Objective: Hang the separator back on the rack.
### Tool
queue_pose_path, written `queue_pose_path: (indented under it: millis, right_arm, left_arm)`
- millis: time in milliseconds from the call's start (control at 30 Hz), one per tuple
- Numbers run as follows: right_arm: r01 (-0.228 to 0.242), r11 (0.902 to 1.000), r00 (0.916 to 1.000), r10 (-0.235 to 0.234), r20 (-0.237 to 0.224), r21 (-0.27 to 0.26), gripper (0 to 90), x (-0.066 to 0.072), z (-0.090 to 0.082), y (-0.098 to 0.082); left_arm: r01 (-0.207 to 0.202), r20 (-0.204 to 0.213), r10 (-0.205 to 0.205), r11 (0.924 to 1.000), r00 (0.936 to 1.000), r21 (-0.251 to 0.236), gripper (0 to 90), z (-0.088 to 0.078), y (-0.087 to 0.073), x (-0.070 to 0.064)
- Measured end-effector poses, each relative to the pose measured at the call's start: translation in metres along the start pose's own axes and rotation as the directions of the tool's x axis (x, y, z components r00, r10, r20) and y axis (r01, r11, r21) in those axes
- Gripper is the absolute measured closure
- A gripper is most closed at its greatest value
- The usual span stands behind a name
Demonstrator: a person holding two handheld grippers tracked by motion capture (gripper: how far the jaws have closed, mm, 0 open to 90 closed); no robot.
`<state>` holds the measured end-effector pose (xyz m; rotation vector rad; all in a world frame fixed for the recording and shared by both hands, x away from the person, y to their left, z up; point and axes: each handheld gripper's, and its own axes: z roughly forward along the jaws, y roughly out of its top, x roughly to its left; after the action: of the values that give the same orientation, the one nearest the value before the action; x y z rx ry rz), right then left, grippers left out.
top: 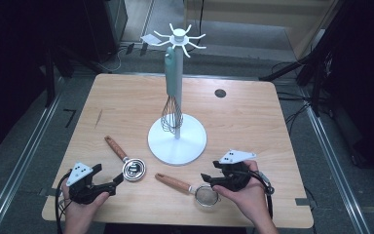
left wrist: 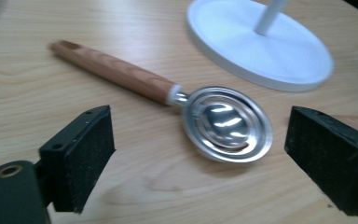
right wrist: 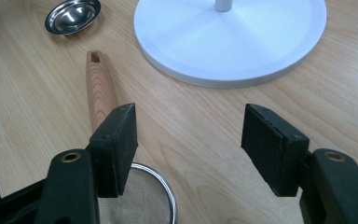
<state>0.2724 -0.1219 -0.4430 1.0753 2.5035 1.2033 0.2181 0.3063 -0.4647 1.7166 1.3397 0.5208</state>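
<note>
A steel egg separator [top: 134,169] with a wooden handle [left wrist: 114,71] lies flat on the table, left of centre. My left gripper [top: 114,181] is just left of it and open; its bowl [left wrist: 226,122] lies ahead of the wide pads [left wrist: 86,156], untouched. A mesh strainer [top: 207,196] with a wooden handle [right wrist: 99,88] lies to the right. Above its rim [right wrist: 161,186] my right gripper [top: 207,179] hovers open with nothing between its pads. A teal-handled whisk [top: 172,100] hangs from the white hook stand [top: 177,141].
The stand's round white base [right wrist: 233,42] sits mid-table, just beyond both utensils. A small dark disc [top: 220,93] is set in the far right of the tabletop. The table's front edge runs close under both hands; dark floor and cables surround the table.
</note>
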Motion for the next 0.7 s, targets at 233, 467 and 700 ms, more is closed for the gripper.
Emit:
queue_pose_path:
  millis: [233, 467, 700]
  right_arm:
    - [0.019, 0.9971, 0.9998, -0.018, -0.012, 0.073, 37.0, -0.002, 0.006, 0.017]
    - [0.036, 0.9833, 0.9988, -0.03, -0.04, 0.178, 42.1, -0.001, 0.019, 0.038]
    - [0.072, 0.9622, 0.9952, -0.052, -0.083, 0.263, 45.1, 0.003, 0.035, 0.046]
  left_arm:
    - [0.036, -0.045, -0.036, 0.9993, 0.9984, -0.012, 0.0, -0.004, 0.001, 0.021]
    - [0.059, -0.094, -0.06, 0.9982, 0.9938, -0.007, 0.0, -0.005, 0.0, 0.043]
    - [0.058, -0.146, -0.059, 0.9983, 0.9875, -0.006, 0.0, -0.004, -0.003, 0.053]
